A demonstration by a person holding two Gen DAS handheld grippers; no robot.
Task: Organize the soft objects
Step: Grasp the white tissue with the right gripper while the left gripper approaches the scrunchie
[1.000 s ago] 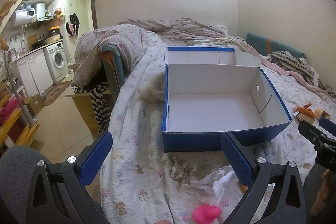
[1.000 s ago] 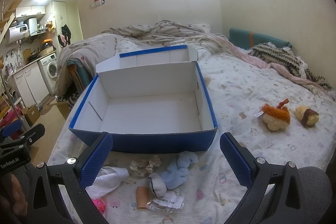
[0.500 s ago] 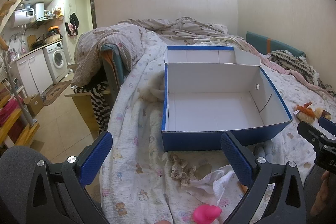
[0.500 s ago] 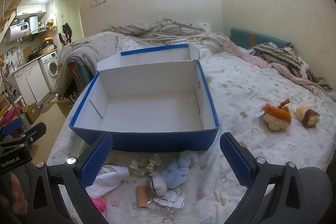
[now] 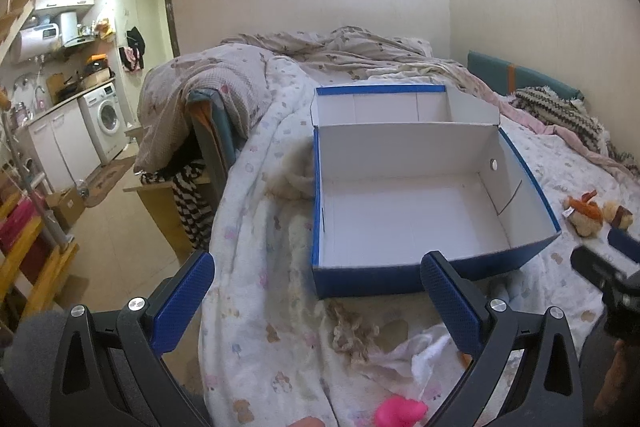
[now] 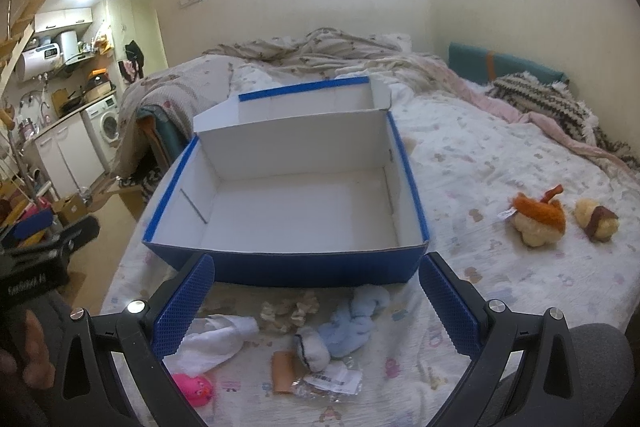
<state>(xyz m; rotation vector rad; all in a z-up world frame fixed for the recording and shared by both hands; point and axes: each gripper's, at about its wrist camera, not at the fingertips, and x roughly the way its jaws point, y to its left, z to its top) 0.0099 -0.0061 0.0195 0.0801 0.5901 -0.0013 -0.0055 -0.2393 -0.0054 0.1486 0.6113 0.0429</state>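
Ahead of both grippers' spread, empty fingers sits the blue box (image 6: 286,199), long axis running away toward its raised lid. Between the right gripper (image 6: 316,301) fingers lie a light-blue sock (image 6: 352,327) and a labelled packet (image 6: 332,381), print unreadable. The left gripper (image 5: 316,301) hovers likewise.

Blue box (image 6: 280,269) open, empty, on bed; socks (image 6: 344,327), pink toy (image 6: 192,389) just before it; plush toys (image 6: 538,221) right.
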